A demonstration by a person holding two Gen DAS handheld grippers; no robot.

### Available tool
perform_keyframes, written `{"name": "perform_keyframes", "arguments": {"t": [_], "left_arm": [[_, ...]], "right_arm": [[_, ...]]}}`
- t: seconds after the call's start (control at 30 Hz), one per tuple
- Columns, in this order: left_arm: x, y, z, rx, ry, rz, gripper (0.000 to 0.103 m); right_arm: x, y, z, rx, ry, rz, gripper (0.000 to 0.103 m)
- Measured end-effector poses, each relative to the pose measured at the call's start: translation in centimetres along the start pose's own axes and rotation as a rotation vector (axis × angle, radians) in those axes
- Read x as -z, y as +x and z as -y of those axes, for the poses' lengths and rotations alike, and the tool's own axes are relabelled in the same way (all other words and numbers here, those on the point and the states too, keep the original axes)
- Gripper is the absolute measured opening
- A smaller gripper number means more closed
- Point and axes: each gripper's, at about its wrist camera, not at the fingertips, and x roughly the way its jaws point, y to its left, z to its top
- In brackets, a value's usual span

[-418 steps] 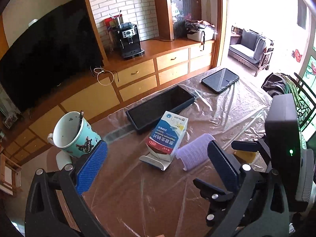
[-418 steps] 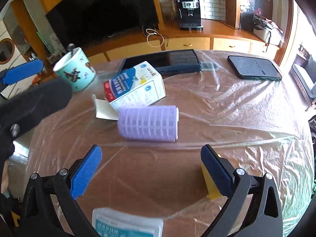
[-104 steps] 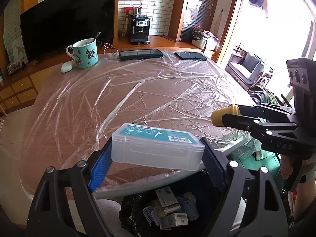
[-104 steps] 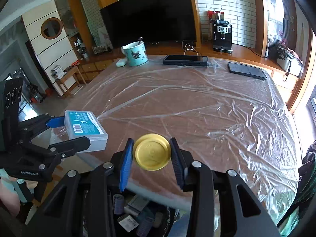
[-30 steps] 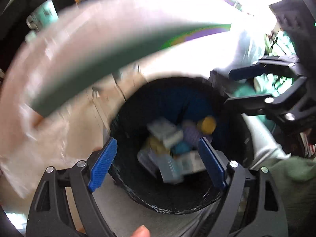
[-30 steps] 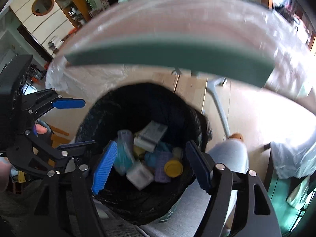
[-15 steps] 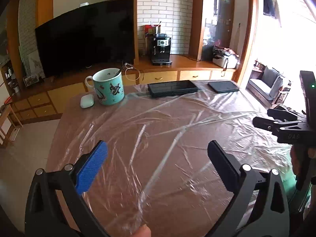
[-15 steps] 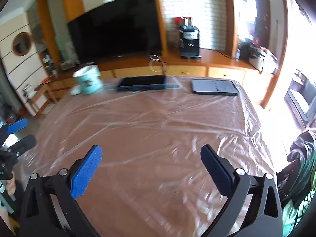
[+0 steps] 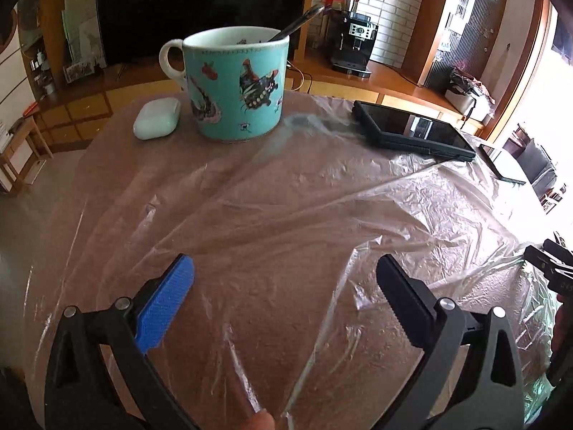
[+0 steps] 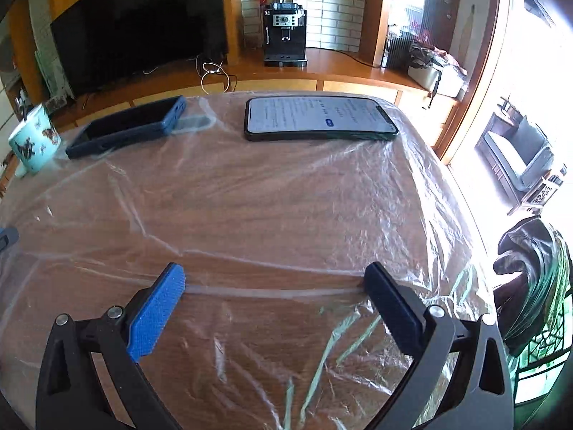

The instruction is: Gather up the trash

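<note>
Both tongs spread wide with nothing between the pads: left tongs (image 9: 284,272) and right tongs (image 10: 274,281), each hovering low over the plastic-sheeted table (image 10: 286,208).

No trash visible anywhere on the table in either view, so nothing to give a bearing or long axis for; probably collecting is done, or whatever remains lies out of frame.

From the left tongs: turquoise mug (image 9: 238,84) with bird motifs and a spoon (image 9: 299,23) standing in it at 12 o'clock, close ahead; white earbud case (image 9: 157,118) just beside the mug at 11 o'clock; dark-cased device (image 9: 412,130) at 1 o'clock.

From the right tongs: smartphone (image 10: 320,118) with lit screen at 12 o'clock, long axis running 9 to 3; blue-cased device (image 10: 129,130) at 11 o'clock; the mug at 10 o'clock, far edge. None of these likely counts as trash.

Screen text on the smartphone too small to read. Coffee machine (image 10: 284,36) on the sideboard, badge unreadable.
</note>
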Motion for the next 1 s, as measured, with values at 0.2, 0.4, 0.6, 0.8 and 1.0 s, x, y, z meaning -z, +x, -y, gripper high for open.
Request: {"name": "perform_keyframes", "arguments": {"t": [0.2,0.4,0.6,0.8,1.0], "left_arm": [[-0.11,0.71,0.94,-0.081,0.034,-0.035,0.102],[-0.11,0.73,0.94,-0.082,0.034,-0.035,0.102],[-0.12,0.74,0.93,-0.081,0.034,-0.035,0.102],[-0.13,0.75,0.93,-0.081,0.034,-0.035,0.102],[-0.09,0.69,0.81,-0.08,0.033,-0.035,0.102]], "right_arm": [[0.39,-0.43,-0.06,0.007,-0.002,-0.001,0.099],[0.45,-0.51,-0.02,0.007,-0.002,-0.001,0.099],[0.45,-0.48,0.05,0.007,-0.002,-0.001,0.099],[0.44,-0.51,-0.01,0.007,-0.002,-0.001,0.099],[0.44,-0.52,0.0,0.007,-0.002,-0.001,0.099]]}}
